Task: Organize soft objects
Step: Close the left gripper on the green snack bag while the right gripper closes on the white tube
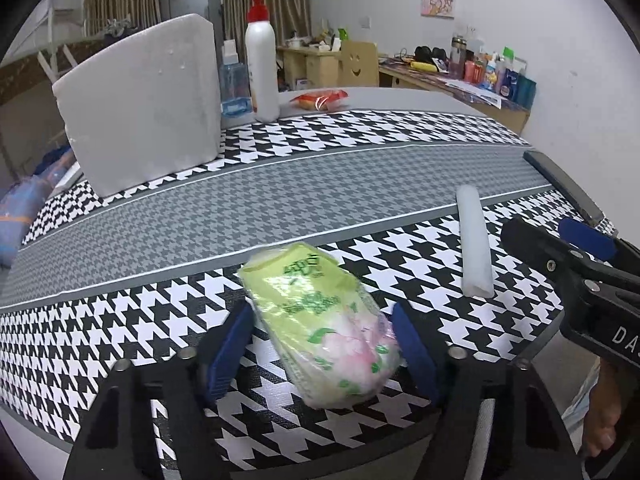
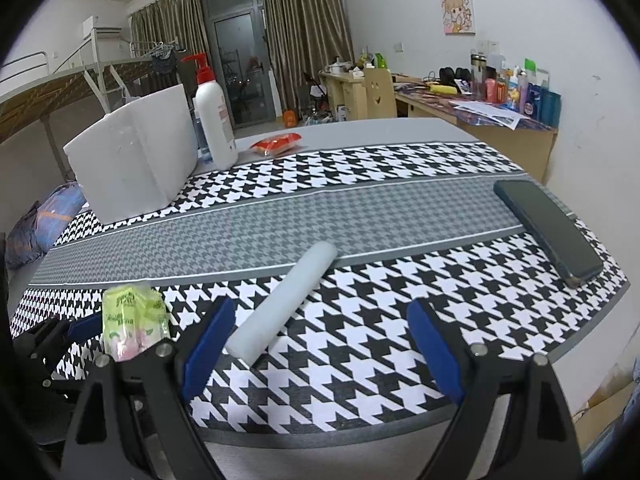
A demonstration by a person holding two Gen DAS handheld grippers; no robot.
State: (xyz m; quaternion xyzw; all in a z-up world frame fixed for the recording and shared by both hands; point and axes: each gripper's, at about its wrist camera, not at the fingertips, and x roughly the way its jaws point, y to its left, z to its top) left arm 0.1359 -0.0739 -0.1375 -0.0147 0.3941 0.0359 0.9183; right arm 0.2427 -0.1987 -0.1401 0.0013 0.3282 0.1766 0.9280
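Down on the houndstooth-patterned counter (image 1: 420, 252), lay a soft green-and-pink plastic-wrapped tissue pack (image 1: 324, 320) between the blue pads of the left hand-held gripper (image 1: 322, 350), jaws apart, right pad about touching the wrapper, left pad just beside it. Farther right, rested a pale translucent foam cylinder (image 2: 286, 304) with its near end between the wide-apart jaws of the right hand-held gripper (image 2: 322, 354), nearer the left pad, untouched. Behind, stood a white foam block (image 1: 140, 104) and a white red-capped pump bottle (image 1: 262, 64).
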